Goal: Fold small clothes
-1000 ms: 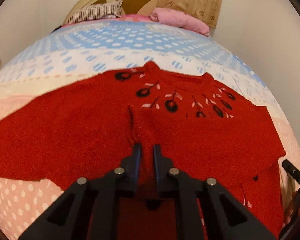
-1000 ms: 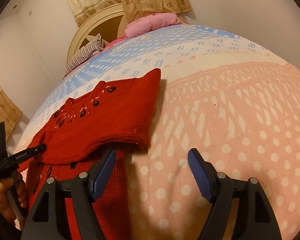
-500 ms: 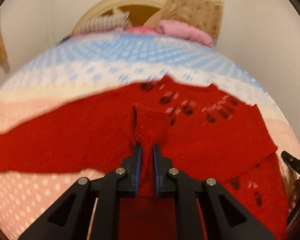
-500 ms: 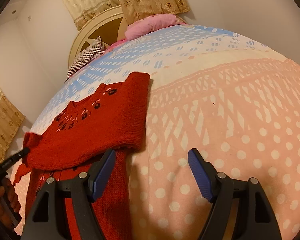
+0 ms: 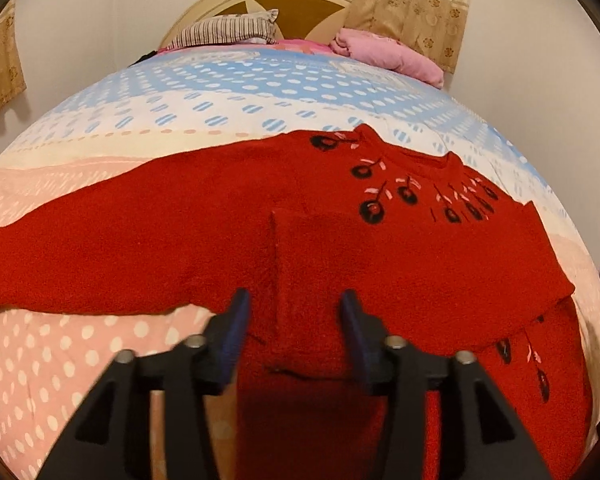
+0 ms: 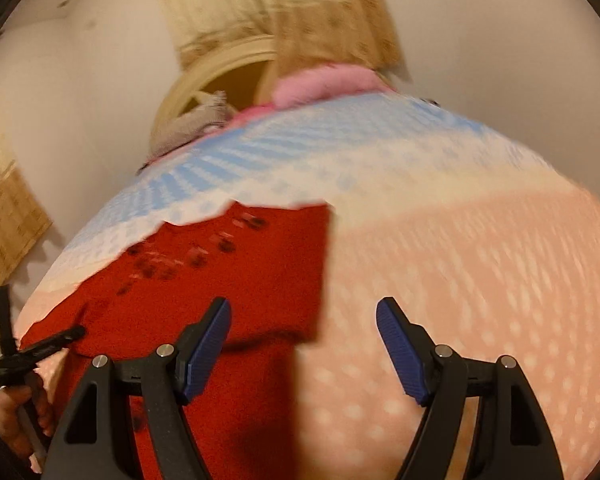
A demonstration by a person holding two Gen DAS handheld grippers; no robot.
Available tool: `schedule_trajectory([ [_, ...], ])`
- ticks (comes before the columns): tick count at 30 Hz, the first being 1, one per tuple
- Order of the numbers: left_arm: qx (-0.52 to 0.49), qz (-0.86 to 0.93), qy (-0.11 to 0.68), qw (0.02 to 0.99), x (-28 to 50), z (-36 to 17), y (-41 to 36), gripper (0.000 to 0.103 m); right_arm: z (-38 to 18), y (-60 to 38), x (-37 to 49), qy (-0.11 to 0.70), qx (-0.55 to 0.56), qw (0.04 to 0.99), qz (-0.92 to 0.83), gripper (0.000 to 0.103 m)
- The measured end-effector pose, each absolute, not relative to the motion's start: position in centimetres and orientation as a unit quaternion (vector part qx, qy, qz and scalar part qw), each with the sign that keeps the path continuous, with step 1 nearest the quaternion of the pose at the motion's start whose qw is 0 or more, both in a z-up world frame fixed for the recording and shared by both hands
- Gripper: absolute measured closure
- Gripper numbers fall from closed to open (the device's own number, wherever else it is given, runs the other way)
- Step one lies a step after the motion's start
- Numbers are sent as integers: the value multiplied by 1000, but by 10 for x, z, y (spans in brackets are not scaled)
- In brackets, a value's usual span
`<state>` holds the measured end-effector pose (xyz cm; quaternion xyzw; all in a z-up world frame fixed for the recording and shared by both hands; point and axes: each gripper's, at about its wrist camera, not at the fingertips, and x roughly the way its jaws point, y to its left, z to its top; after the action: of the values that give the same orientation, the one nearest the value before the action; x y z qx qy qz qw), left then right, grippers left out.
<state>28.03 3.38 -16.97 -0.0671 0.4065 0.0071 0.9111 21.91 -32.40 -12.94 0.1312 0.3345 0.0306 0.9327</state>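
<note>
1. My left tool (image 5: pixel 296 320) sits low over the red sweater (image 5: pixel 220 240). Its jaws have just been opening; the folded-in sleeve cuff lies between the blue pads, which do not press on it.
2. The sweater lies flat on the bed (image 5: pixel 100 340), collar toward the headboard (image 5: pixel 292 0). One sleeve stretches out to the left in the left wrist view; the other is folded across the chest.
3. My right tool (image 6: pixel 304 344) stands wide apart and holds nothing. Its left pad is over the sweater's edge, its right pad over the dotted pink bedcover. This view is blurred.
4. In the right wrist view a hand (image 6: pixel 16 420) grips the left tool's handle at the lower left.
5. A striped pillow (image 5: pixel 228 30) and a pink bundle (image 5: pixel 388 54) rest by the headboard.
</note>
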Motion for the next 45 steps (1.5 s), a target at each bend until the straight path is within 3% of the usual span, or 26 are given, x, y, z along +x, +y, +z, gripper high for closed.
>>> schedule_trajectory([
  [3,-66,15,405,912,278,-169,35,41,-127,-299,248,369,126,915,101,27],
  [8,-108,25,408,906,273,-174,53,28,-181,-266,275,471,82,871,114,27],
  [10,-119,25,413,903,274,-177,55,25,-176,-253,264,456,32,884,98,27],
  [17,-120,35,409,904,262,-173,57,24,-146,-193,279,436,38,888,143,27],
  [21,-135,34,405,904,248,-172,72,21,-178,-134,284,461,0,865,196,27],
  [24,-132,44,407,903,238,-173,86,21,-194,-113,272,442,-56,877,178,19],
  [35,-147,120,406,894,195,-169,171,21,-193,-124,271,432,-18,880,194,18],
  [45,-282,196,353,870,160,-172,282,21,-191,-121,267,429,-30,883,187,18],
])
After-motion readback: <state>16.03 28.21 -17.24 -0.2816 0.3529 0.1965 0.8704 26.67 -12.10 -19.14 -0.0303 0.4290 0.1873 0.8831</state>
